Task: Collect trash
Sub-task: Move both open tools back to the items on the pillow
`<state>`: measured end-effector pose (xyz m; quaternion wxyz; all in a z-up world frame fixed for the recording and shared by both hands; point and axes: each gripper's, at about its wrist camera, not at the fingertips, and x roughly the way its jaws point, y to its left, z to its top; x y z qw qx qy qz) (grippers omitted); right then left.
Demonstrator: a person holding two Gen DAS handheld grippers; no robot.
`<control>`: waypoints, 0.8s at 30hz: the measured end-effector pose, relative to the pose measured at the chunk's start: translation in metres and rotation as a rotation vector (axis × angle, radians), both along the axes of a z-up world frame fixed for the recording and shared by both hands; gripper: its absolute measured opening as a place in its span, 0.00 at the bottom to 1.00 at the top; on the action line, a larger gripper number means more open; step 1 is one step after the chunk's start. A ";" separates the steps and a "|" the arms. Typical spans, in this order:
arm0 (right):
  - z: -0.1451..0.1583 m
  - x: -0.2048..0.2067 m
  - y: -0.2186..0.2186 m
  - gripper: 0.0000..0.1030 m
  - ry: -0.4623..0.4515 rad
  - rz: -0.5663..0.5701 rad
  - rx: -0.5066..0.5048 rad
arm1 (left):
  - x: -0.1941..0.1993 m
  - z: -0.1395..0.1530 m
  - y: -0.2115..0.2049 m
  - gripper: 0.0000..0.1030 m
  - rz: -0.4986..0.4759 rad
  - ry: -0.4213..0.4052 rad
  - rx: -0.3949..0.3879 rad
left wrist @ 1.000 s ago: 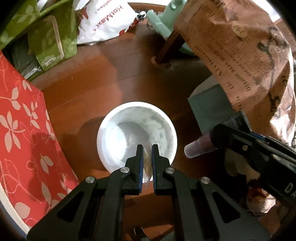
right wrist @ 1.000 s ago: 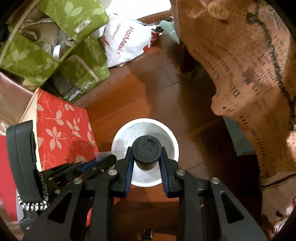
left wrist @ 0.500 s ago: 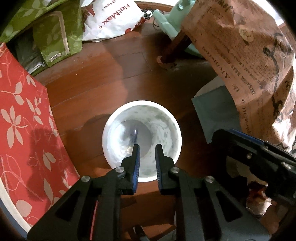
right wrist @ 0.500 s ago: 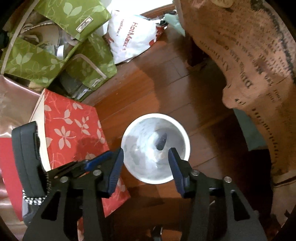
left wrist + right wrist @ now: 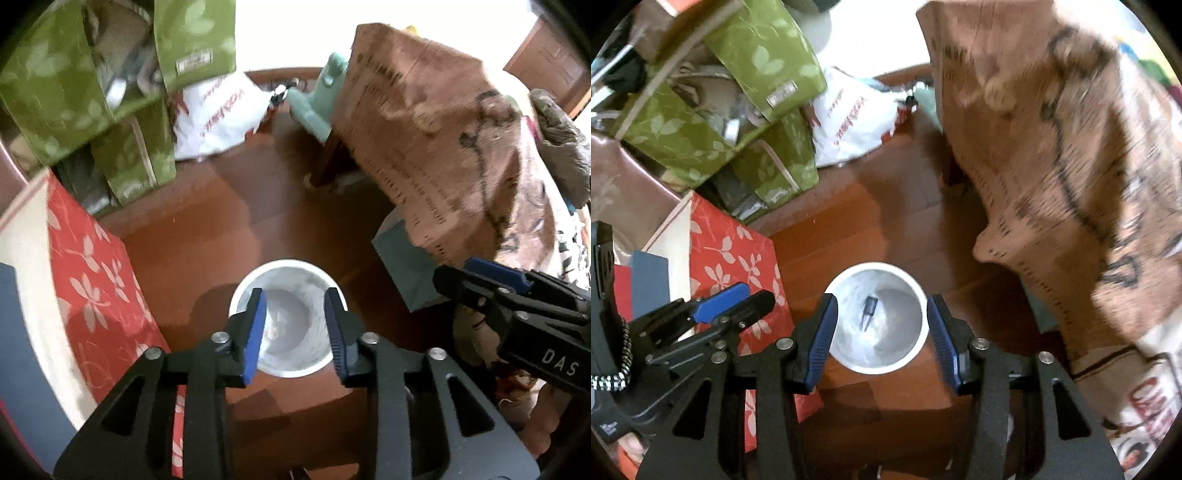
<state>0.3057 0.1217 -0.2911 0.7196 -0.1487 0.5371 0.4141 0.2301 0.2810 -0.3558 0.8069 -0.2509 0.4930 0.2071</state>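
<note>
A round white plastic bin (image 5: 877,360) standing on the reddish-brown wooden floor (image 5: 849,229) is taken as the landmark. To the left of the bin, a red box printed with pale leaves (image 5: 731,254) is seen, its corner close beside the rim. Beyond that box, up and left of the bin, green leaf-patterned fabric boxes (image 5: 764,70) are stacked, and a crumpled white plastic bag with red lettering (image 5: 853,118) lies on the floor behind the bin. The left gripper (image 5: 295,328) is held above the bin with its blue-padded jaws opening and nothing between them; only the bin's pale interior is framed there. Inside the bin, a small dark bottle (image 5: 868,312) is seen lying among pale scraps at the bottom. The right gripper (image 5: 880,334) is likewise held over the bin, its jaws parted on either side of the rim and gripping nothing. To the right of the bin, a brown cloth printed like old newspaper (image 5: 1071,147) is draped, with a teal box (image 5: 406,266) partly covered beneath it.
</note>
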 end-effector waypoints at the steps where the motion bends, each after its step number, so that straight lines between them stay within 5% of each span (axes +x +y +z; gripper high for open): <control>1: 0.011 -0.002 -0.005 0.45 -0.023 0.000 0.014 | -0.001 0.009 -0.003 0.34 -0.004 -0.011 0.013; 9: 0.079 -0.016 -0.046 0.45 -0.152 -0.019 0.110 | -0.016 0.079 -0.031 0.43 -0.027 -0.110 0.100; 24: 0.186 -0.030 -0.149 0.45 -0.369 -0.157 0.283 | -0.019 0.211 -0.120 0.44 -0.139 -0.321 0.266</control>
